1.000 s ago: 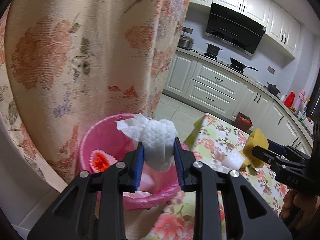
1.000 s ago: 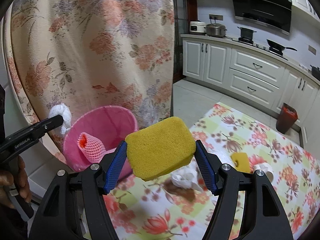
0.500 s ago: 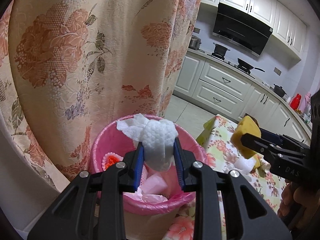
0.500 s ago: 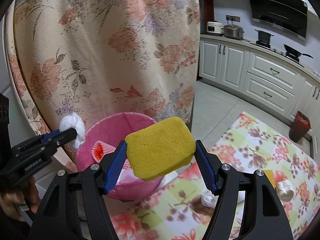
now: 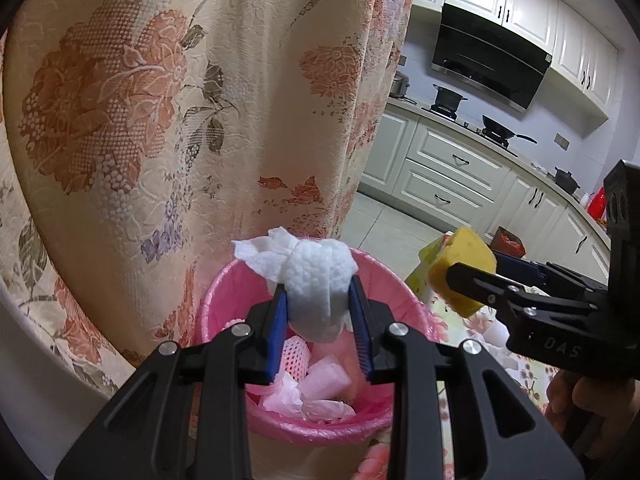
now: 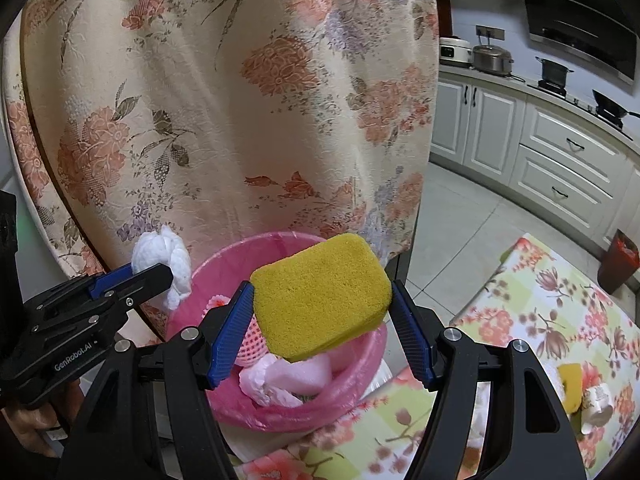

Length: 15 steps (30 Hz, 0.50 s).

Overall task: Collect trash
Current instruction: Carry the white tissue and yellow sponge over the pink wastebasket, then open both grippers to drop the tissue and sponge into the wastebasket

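Note:
A crumpled white paper wad [image 5: 316, 276] sits between the blue pads of my left gripper [image 5: 318, 292], directly over the pink lined trash bin [image 5: 218, 300]. The jaws are opening, but the pads still touch the wad. My right gripper [image 6: 322, 292] is shut on a yellow sponge [image 6: 320, 300], held above the bin's near rim [image 6: 360, 364]. In the right wrist view the left gripper [image 6: 160, 276] and its wad [image 6: 164, 252] hover at the bin's left edge. In the left wrist view the sponge [image 5: 460, 256] hangs just right of the bin.
The bin holds a pink foam net [image 6: 250, 344] and pale wrappers. A floral curtain [image 5: 180, 120] hangs right behind it. The floral-cloth table [image 6: 540, 312] carries another yellow sponge [image 6: 570, 384] and a white paper roll [image 6: 596, 400]. A red bin [image 6: 620, 260] stands on the kitchen floor.
Both grippers have moved left toward the pink bin. The wad now hangs over the bin's opening, and the sponge has come from over the table to the bin's rim.

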Tool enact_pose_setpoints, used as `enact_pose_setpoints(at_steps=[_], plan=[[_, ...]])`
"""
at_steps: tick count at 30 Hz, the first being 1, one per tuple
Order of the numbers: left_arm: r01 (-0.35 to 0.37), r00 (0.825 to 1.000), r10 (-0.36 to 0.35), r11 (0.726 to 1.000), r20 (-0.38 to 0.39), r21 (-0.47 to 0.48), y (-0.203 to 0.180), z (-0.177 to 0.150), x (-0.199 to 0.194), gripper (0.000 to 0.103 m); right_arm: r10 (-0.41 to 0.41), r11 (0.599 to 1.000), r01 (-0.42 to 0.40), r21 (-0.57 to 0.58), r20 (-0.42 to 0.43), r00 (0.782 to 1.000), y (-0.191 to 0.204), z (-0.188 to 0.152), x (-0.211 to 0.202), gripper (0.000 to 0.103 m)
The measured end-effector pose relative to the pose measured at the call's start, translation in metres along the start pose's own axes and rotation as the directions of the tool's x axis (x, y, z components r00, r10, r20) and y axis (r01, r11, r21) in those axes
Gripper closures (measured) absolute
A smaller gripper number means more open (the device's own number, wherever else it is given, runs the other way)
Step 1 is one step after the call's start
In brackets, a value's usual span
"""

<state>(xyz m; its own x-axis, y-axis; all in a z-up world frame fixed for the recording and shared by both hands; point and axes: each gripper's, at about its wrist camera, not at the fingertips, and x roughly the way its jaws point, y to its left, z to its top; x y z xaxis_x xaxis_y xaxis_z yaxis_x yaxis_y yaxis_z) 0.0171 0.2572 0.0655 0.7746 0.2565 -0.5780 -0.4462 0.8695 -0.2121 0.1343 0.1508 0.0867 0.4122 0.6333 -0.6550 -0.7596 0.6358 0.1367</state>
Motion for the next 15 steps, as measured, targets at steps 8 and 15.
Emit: enact_pose_setpoints(at_steps=[8, 15], plan=[[-0.001, 1.0, 0.001, 1.0, -0.002, -0.007, 0.007, 0.004, 0.004, 0.071, 0.015, 1.0, -0.015, -0.014, -0.014, 1.0, 0.007, 0.008, 0.014, 0.035], [-0.011, 1.0, 0.011, 1.0, -0.01, -0.022, 0.01, 0.007, 0.01, 0.045, 0.013, 1.0, -0.013, -0.003, -0.011, 1.0, 0.002, 0.013, 0.02, 0.025]])
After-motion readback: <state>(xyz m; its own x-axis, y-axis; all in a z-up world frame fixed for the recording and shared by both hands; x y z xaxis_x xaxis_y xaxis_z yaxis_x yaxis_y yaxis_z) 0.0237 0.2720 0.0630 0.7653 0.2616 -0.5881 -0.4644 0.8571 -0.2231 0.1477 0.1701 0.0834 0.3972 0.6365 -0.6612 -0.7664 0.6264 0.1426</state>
